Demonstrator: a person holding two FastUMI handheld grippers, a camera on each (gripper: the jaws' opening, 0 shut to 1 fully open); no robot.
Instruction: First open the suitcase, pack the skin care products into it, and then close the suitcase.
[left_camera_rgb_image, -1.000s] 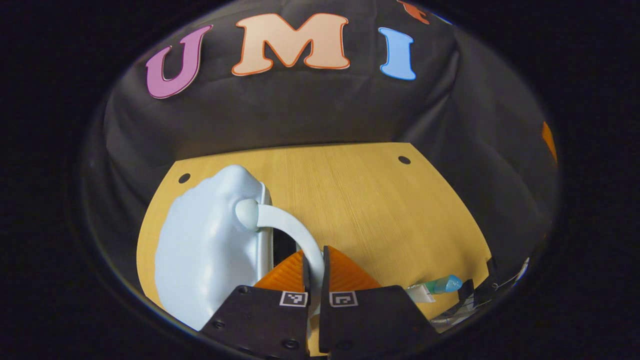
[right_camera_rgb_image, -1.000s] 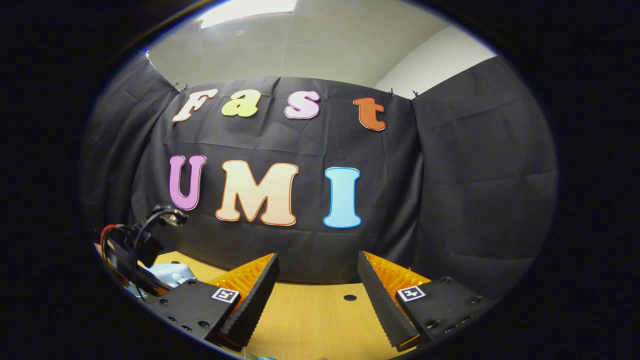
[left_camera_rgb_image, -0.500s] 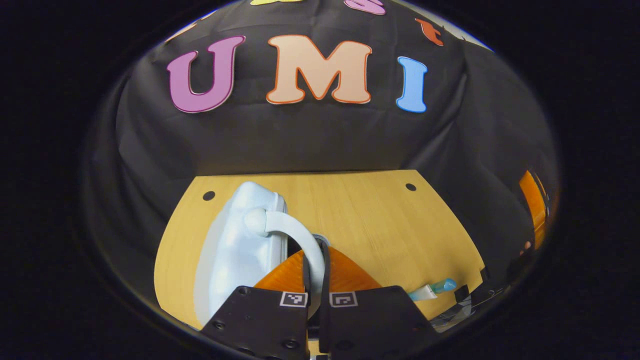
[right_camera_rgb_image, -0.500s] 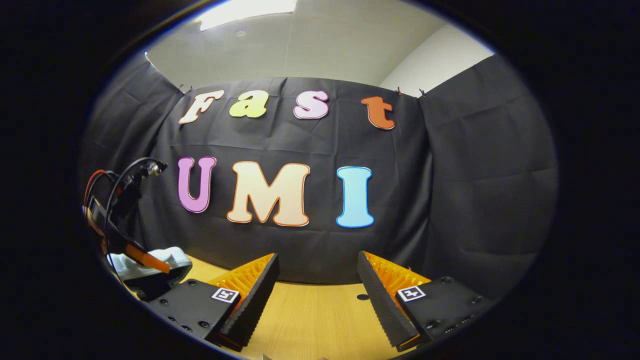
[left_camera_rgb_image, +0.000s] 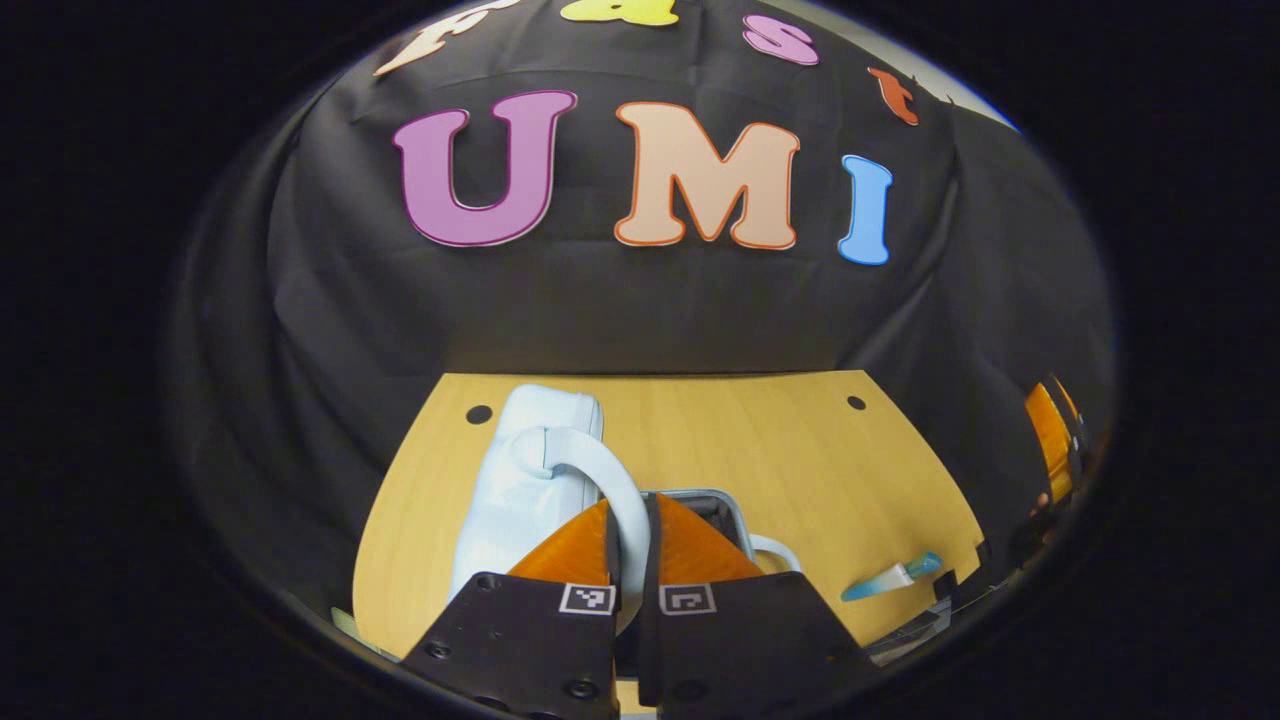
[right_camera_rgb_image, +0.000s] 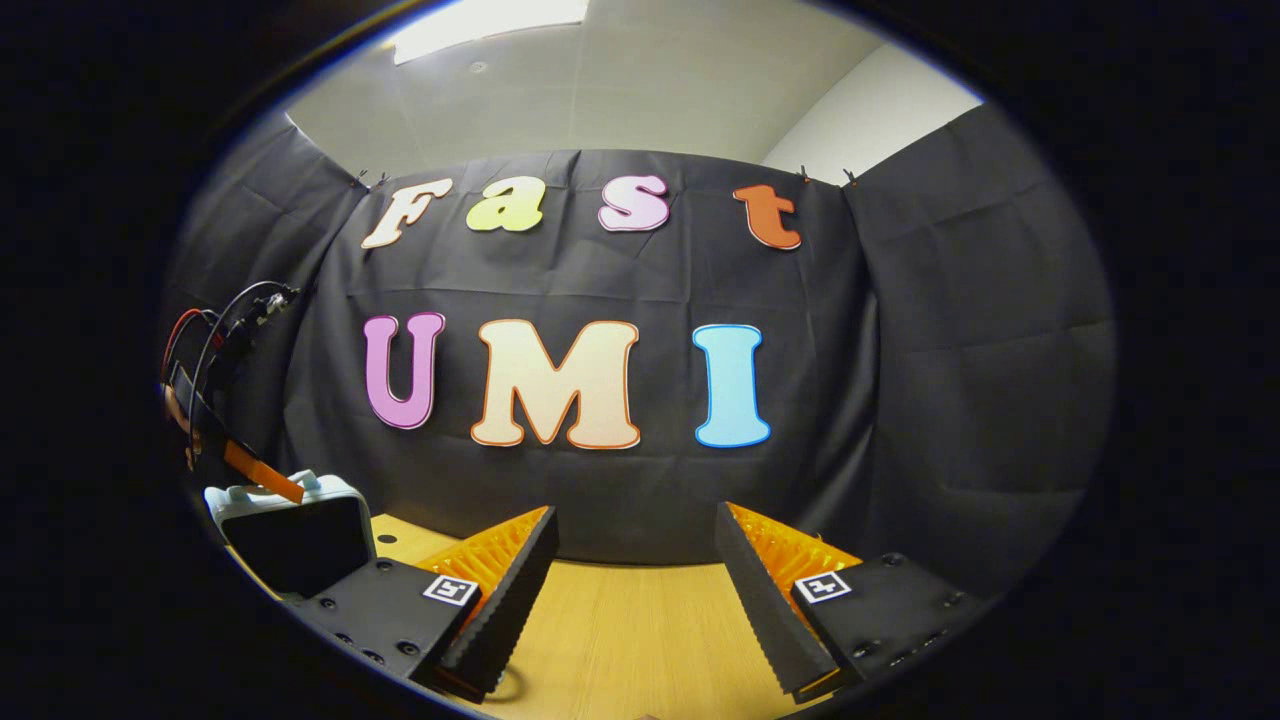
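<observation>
Clamped on the pale handle (left_camera_rgb_image: 610, 480) of the suitcase lid (left_camera_rgb_image: 520, 480), left gripper (left_camera_rgb_image: 630, 530); lid raised over the base (left_camera_rgb_image: 735, 515) on the wooden table (left_camera_rgb_image: 800, 460). Blue-capped tube (left_camera_rgb_image: 890, 578) lying nearby. Spread wide and empty, right gripper (right_camera_rgb_image: 635, 590), above the table.

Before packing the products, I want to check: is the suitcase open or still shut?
Open. The left hand-held gripper holds the lid's handle, and the suitcase lid stands raised, showing its dark inside.
</observation>
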